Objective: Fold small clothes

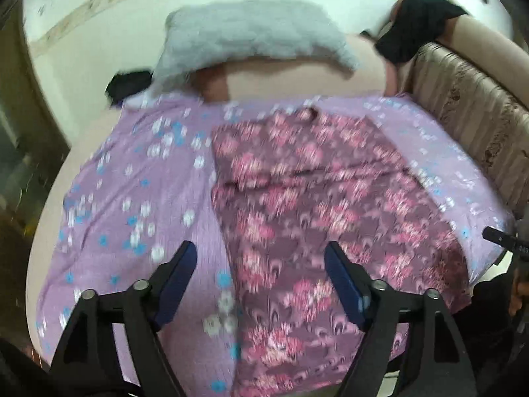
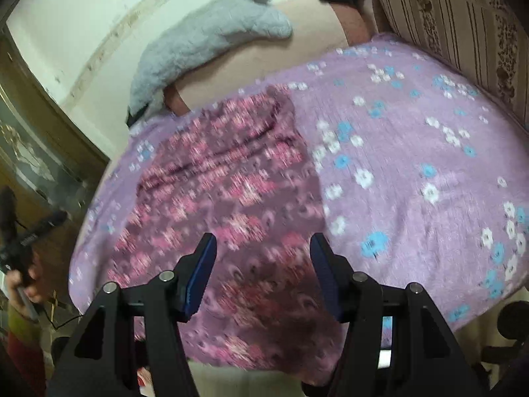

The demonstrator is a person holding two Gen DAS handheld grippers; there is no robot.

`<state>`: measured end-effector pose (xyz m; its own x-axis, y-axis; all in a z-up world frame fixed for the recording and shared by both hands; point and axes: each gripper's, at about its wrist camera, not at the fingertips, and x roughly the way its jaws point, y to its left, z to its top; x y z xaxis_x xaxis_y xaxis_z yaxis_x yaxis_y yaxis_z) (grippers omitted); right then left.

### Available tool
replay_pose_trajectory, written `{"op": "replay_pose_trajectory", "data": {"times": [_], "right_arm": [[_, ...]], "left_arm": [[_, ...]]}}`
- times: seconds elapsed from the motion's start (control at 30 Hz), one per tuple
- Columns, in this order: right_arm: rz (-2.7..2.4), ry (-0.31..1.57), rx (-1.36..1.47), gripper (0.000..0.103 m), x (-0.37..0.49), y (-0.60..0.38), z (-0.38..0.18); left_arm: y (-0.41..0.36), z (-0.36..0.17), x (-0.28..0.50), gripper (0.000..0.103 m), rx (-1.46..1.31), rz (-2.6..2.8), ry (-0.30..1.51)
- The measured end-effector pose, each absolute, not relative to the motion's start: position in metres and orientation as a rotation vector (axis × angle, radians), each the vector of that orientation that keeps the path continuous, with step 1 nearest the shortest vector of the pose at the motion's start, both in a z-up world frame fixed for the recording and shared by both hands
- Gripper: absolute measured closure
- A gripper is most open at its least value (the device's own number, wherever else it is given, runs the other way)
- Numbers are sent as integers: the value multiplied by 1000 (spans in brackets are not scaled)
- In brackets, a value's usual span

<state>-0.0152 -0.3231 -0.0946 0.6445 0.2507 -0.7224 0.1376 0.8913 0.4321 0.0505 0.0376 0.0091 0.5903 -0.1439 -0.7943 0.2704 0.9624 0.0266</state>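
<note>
A maroon garment with pink flowers [image 1: 317, 198] lies spread flat on a lilac sheet with blue and white flowers [image 1: 132, 182]. It also shows in the right wrist view [image 2: 224, 192], on the sheet [image 2: 413, 152]. My left gripper [image 1: 261, 261] is open and empty, above the garment's near left edge. My right gripper [image 2: 263, 254] is open and empty, above the garment's near right part. Both views are motion-blurred.
A grey fluffy pillow [image 1: 251, 36] lies at the far side of the bed. A black cloth [image 1: 416, 26] hangs on the striped headboard [image 1: 469, 112] at the right. Another dark item [image 1: 129, 84] lies at the far left. A wooden cabinet [image 2: 33, 152] stands at the left.
</note>
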Motion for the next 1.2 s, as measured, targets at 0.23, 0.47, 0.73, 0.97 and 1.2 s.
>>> {"op": "replay_pose_trajectory", "data": {"times": [0.23,0.47,0.73,0.97,1.2], "right_arm": [[1,1035,456,43,-26,-324,-138],[-78,1120,474,42,-47,-322,-162],[-99,1197,431,40,-38,-298,-189],[66,1094,552,96,-47,-301,-161],[155,953,579,96,-57,-303,-107]], "left_arm": [[79,-79,14,22,17,-179,1111],[101,-144,-9,22,-25,-40,1229],[81,-158,-21,30,71,-112,1224],[62,-128,-31,98,37,-317,1178],[67,-75,-38,98,-46,-390,1059]]}}
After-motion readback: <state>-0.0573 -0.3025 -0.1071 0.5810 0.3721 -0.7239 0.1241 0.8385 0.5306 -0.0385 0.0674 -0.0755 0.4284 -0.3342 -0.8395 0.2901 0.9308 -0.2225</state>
